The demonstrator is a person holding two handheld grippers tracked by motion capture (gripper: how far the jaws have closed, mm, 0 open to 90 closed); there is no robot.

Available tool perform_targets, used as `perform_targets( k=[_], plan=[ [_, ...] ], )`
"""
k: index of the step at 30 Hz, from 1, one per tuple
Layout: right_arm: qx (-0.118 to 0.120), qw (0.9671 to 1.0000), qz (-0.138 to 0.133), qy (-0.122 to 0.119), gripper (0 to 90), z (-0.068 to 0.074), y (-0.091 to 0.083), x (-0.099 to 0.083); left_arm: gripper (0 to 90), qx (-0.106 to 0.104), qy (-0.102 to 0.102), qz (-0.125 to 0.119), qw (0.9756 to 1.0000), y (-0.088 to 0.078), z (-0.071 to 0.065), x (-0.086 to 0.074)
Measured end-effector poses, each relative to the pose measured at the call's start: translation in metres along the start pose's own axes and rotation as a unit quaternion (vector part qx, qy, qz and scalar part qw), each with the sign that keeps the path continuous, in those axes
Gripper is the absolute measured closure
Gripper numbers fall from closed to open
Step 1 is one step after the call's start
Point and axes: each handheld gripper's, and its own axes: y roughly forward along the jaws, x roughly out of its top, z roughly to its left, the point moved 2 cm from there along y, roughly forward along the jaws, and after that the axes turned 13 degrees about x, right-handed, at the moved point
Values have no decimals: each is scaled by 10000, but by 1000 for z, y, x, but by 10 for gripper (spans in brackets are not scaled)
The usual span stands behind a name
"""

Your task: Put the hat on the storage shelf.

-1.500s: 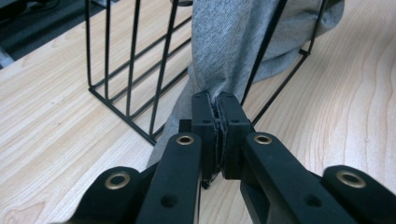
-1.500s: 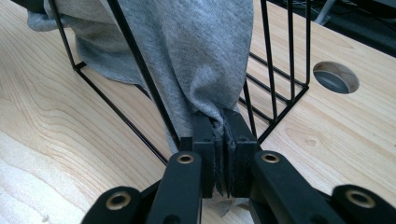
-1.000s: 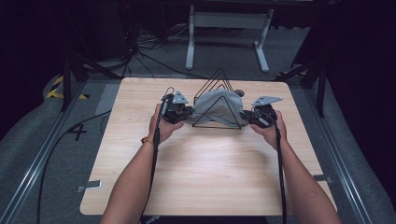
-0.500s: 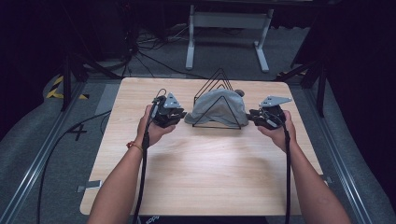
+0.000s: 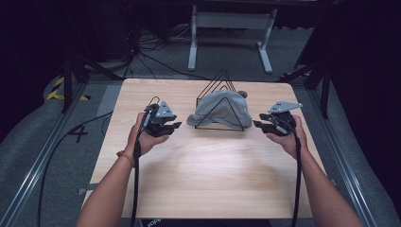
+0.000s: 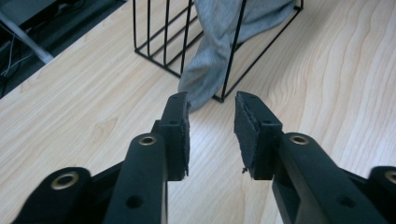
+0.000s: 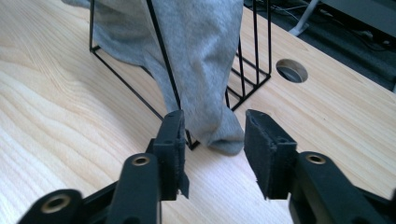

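Now the grey cloth (image 5: 220, 109) is seen draped over the black wire rack (image 5: 222, 80) mid-tabletop (image 5: 208, 170). Left tool (image 5: 176, 126) and right tool (image 5: 257, 124) are held beside it — jaws just opened, parted, nothing gripped between them.

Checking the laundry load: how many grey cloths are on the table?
1: the grey cloth hangs over the black wire rack mid-table, its ends trailing onto the table. More could be hidden beneath it.
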Motion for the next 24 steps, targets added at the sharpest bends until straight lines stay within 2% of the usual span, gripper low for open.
perform_targets(
  k=[5, 7, 10, 15, 19, 24],
  plan=[
    [-15, 10000, 53, -42, 526, 2, -6, -6, 571, 65, 15, 114, 9999, -6, -1, -10],
    [-20, 9999, 101, -38, 497, 4, -11, -11, 542, 152, 122, 157, 9997, -11, -3, -18],
    [-69, 9999, 137, -63, 468, 6, -15, -16, 487, 184, 124, 246, 9994, -15, -6, -27],
    [-99, 9997, 223, -63, 428, 10, -18, -26, 428, 160, 102, 272, 9995, -22, -7, -39],
    [-129, 9994, 290, -117, 409, 14, -21, -37, 364, 207, 205, 377, 9989, -27, -10, -50],
    [-163, 9991, 378, -97, 386, 16, -23, -51, 332, 206, 242, 483, 9983, -33, -13, -65]
  ],
)
